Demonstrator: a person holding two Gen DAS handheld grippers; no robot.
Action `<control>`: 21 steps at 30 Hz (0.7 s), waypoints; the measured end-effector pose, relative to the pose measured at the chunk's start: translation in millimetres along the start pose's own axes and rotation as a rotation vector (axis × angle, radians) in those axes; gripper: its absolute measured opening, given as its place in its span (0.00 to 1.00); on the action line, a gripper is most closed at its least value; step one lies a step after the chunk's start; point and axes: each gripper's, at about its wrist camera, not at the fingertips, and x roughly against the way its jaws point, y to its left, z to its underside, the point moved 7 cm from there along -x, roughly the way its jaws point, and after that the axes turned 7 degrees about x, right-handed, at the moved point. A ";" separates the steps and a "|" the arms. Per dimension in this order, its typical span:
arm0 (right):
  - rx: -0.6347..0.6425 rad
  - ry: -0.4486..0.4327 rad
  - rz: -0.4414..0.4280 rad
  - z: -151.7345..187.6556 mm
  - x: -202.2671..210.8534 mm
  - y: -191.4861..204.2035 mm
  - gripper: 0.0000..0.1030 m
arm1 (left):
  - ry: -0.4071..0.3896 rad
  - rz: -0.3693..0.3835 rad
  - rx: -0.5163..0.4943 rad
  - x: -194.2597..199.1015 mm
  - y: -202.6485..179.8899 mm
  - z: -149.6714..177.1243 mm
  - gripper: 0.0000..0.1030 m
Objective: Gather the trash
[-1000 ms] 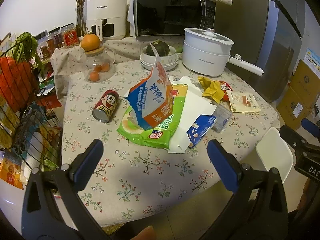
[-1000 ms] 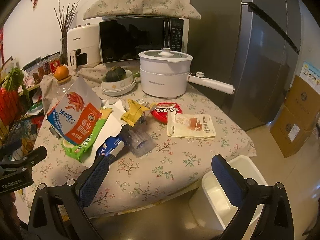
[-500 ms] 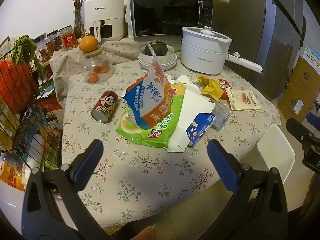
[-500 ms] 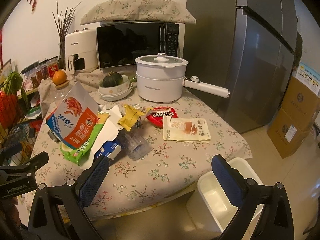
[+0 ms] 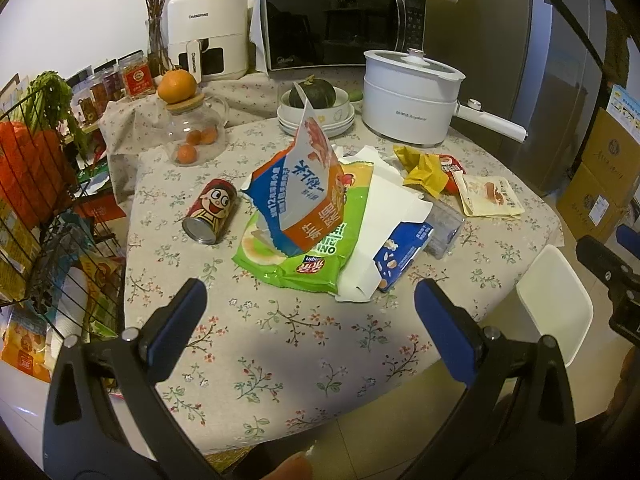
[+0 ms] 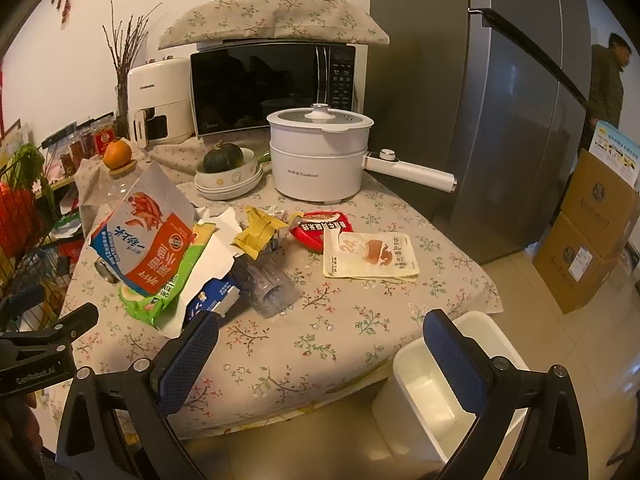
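Note:
Trash lies on the flowered table [image 5: 280,344]: a red drink can [image 5: 210,211] on its side, a blue-orange snack bag [image 5: 304,192] on a green bag [image 5: 308,252], white paper [image 5: 384,216], a blue carton [image 5: 402,252], a clear plastic cup [image 6: 268,284], a yellow wrapper [image 6: 258,232], a red wrapper [image 6: 322,228] and a cream pouch [image 6: 370,256]. A white bin [image 6: 444,388] stands on the floor by the table's right edge. My left gripper [image 5: 310,312] is open and empty above the table's front. My right gripper [image 6: 320,344] is open and empty above the front edge, next to the bin.
At the back stand a white pot [image 6: 320,156] with a long handle, bowls holding a squash [image 6: 226,168], a glass jar [image 5: 192,136] topped with an orange, a microwave [image 6: 272,84] and an air fryer. A wire rack [image 5: 44,208] is left; a fridge [image 6: 500,100] and cardboard boxes [image 6: 592,232] are right.
Both grippers have drawn back and risen a little, so the table looks slightly farther. Both stay open. Nothing on the table has moved.

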 end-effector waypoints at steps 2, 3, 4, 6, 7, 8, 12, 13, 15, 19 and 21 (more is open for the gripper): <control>-0.001 0.003 -0.002 0.5 -0.5 -0.1 1.00 | 0.004 0.000 0.002 -0.8 1.0 0.3 1.00; -0.001 0.004 -0.002 0.8 -0.6 -0.3 1.00 | 0.005 0.000 0.002 -0.9 1.1 0.4 1.00; -0.001 0.007 -0.004 1.1 -1.6 0.0 1.00 | 0.007 0.000 0.002 -1.4 1.4 0.7 1.00; -0.001 0.010 -0.005 1.6 -2.1 0.3 1.00 | 0.010 0.000 0.003 -2.2 1.7 1.3 1.00; 0.001 0.011 -0.006 1.8 -2.3 0.2 1.00 | 0.012 0.000 0.002 -2.5 1.9 1.5 1.00; 0.002 0.013 -0.005 1.1 -3.6 1.7 1.00 | 0.013 -0.002 0.002 -2.8 2.0 1.8 1.00; 0.001 0.016 -0.002 1.6 -4.9 2.1 1.00 | 0.018 -0.003 0.004 -3.7 1.7 1.8 1.00; 0.001 0.017 -0.002 1.4 -5.0 2.6 1.00 | 0.019 -0.004 0.004 -3.9 1.9 1.8 1.00; 0.002 0.018 -0.001 1.5 -5.8 3.1 1.00 | 0.020 -0.005 0.004 -4.4 1.9 2.1 1.00; 0.002 0.020 0.001 2.1 -6.1 3.3 1.00 | 0.022 -0.003 0.005 -4.8 2.3 2.6 1.00; 0.003 0.022 0.002 2.7 -6.9 3.5 1.00 | 0.024 -0.002 0.009 -5.6 3.4 2.8 1.00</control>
